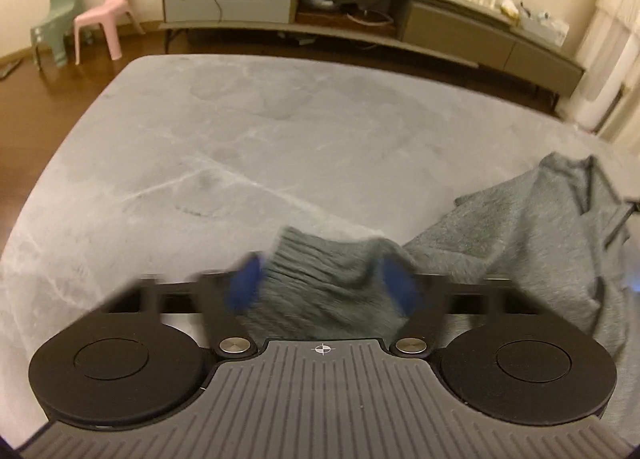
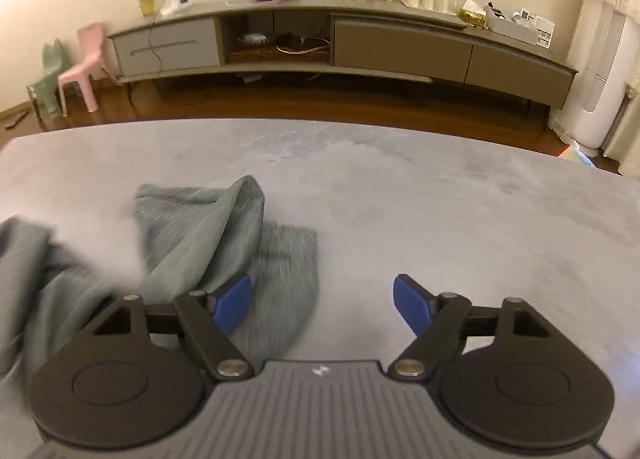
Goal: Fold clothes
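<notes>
Living room, warm light; long media console and two small plastic chairs at 12 o'clock beyond a grey marbled worktop (image 1: 240, 147).

Item: grey knit garment (image 1: 540, 227), rumpled, lying loose on the worktop, no flat fold visible; folding judged unfinished, stage not settled by these views.

Left hand-held gripper (image 1: 324, 283): blue pads spread wide, ribbed cuff (image 1: 316, 275) lying between them; whether pinched, cannot tell (blurred).

Right hand-held gripper (image 2: 322, 305): spread wide, nothing between the pads, bare worktop ahead.

Left view alone shows the ribbed cuff and a dark-edged seam at 3 o'clock. Right view alone shows a raised peak of cloth at 10 o'clock.
</notes>
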A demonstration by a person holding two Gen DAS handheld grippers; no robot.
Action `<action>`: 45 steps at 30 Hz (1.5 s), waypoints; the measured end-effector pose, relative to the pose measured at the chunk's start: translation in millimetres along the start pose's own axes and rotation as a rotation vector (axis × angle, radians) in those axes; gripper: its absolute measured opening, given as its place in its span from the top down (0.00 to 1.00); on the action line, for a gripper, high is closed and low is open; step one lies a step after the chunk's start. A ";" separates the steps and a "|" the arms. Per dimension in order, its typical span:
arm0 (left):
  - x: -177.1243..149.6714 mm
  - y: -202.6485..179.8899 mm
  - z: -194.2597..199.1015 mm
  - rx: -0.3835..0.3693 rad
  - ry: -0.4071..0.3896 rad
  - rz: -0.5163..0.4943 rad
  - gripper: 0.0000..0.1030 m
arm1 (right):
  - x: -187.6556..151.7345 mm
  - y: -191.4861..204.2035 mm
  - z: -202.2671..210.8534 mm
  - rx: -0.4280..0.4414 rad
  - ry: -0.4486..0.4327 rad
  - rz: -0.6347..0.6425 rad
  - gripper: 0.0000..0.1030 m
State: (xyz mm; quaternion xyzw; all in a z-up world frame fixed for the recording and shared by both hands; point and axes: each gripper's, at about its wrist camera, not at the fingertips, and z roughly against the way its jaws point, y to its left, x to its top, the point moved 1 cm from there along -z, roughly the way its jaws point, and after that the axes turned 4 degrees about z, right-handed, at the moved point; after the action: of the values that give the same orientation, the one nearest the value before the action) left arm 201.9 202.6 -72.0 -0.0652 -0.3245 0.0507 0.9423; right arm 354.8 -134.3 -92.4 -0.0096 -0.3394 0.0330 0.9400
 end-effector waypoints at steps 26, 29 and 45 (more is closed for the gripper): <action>46.2 69.3 -5.5 0.075 0.005 0.182 0.18 | -71.5 -158.3 99.0 -0.317 -0.099 -0.345 0.32; 46.7 57.5 -33.5 0.110 0.050 0.092 0.19 | -62.3 -157.5 94.4 -0.212 -0.112 -0.394 0.30; 94.1 76.5 -74.6 0.311 -0.020 0.102 0.93 | 6.0 -127.1 9.2 -0.090 0.092 -0.390 0.74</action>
State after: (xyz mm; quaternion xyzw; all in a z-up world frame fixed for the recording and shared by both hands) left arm 317.7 284.3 -85.1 0.0654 -0.3185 0.1487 0.9339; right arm 360.5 -260.8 -76.4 0.0130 -0.2926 -0.1655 0.9417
